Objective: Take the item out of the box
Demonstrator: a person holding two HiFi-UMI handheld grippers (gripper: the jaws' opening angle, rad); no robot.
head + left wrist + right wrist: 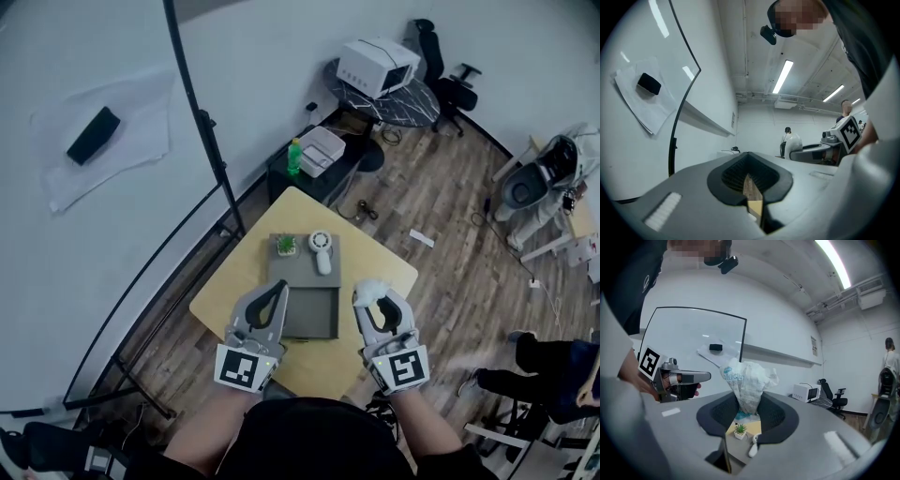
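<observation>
Wood-plank floor [441, 216] under everything, with a white board [84, 244] on a black frame off to my left. Pale yellow surface [361, 251] sits corner-on in front of me. The grey box [314, 321] lies near its middle. Its near half is a darker recess with nothing visible in it from the head view. Its far half is a lighter flat panel (lid or not, can't tell).

My left tool [277, 291] hangs over the box's near-left edge, jaws drawn together to a thin slit with nothing between them. My right tool [379, 302] is just right of the box and clear of it. Its jaws are narrow and clamped on a crumpled white plastic packet [747, 380] with blue print. The packet is pinched at its lower end and the rest sticks up past the pads.

So the item is out of the box, in the right tool, over bare surface on the box's right side (the right gripper view looks down on the surface past the pads, so it's lifted).

On the lighter panel:
- A small white handheld gadget [322, 253] with a round head and stubby handle lies flat at the right.
- A little green plant [286, 246] in a white pot stands upright just left of it. The two are near each other, not touching.
</observation>
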